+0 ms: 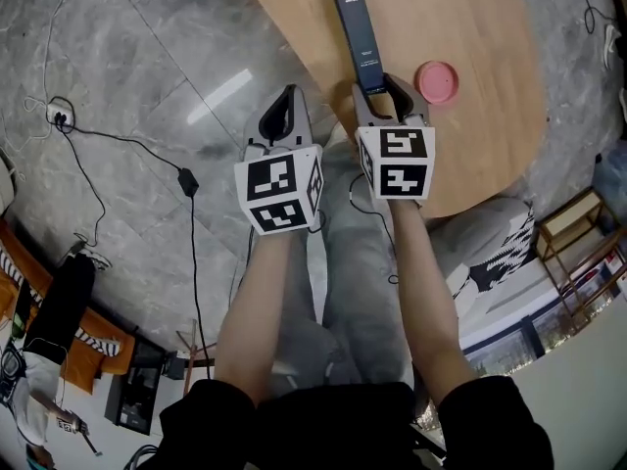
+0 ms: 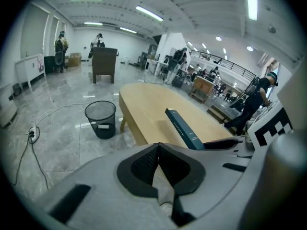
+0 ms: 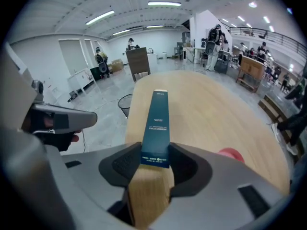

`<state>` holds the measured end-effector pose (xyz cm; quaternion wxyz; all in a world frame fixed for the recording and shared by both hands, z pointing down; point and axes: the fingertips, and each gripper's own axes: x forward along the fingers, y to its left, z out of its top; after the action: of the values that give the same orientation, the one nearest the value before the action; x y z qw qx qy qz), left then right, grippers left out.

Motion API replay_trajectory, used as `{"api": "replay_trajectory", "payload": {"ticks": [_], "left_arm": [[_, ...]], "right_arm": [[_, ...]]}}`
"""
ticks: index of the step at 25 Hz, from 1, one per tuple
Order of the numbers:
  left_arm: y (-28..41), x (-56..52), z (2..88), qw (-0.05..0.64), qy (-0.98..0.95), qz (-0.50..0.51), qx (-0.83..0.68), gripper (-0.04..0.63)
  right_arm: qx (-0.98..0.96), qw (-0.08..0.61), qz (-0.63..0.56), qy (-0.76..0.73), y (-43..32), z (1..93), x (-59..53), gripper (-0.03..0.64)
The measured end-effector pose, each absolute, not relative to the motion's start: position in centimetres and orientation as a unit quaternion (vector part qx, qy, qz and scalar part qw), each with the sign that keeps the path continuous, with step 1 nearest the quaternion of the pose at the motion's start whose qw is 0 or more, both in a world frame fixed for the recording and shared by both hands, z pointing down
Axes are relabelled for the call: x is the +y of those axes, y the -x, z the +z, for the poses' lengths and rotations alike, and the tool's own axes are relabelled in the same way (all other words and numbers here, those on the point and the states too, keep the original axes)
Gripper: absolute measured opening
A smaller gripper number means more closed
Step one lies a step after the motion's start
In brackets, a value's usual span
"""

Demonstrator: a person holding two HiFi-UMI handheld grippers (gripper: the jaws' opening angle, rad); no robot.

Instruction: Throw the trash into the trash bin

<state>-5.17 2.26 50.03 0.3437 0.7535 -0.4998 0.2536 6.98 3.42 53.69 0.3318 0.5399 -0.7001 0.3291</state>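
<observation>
- The right gripper is clamped on the near end of the dark box, pads against its two long sides.
- The box reaches out toward 12 o'clock from that gripper, and only its near end sits between the jaws. In the left gripper view it seems to slant clear of the desk, with a shadow under it.
- The step in hand, I judge, is carrying the box to the bin. With so short a hold on so long a thing, the far end may sag or swing, so firm jaws and a slow, level swing would serve best.
- A pink lid lies on the desk at about 2 o'clock of the right gripper, apart from the box.
- The left gripper is closed tip to tip with nothing between its jaws. It sits just beside the right one, over the floor.
- The trash bin stands on the floor at about 10 o'clock in the left gripper view, near the desk's far end and well apart from the box.
- Release should wait until the box points down over the bin's mouth.
</observation>
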Motion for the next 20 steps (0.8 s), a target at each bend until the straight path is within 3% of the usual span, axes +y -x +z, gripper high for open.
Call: {"api": "replay_trajectory", "payload": {"ticks": [20], "left_arm": [[26.2, -9.0, 48.4, 0.312, -0.691, 0.189, -0.625, 0.008]], "right_arm": [[-0.785, 0.327, 0.278, -0.447, 13.3, 53.7, -10.5, 0.181]]}}
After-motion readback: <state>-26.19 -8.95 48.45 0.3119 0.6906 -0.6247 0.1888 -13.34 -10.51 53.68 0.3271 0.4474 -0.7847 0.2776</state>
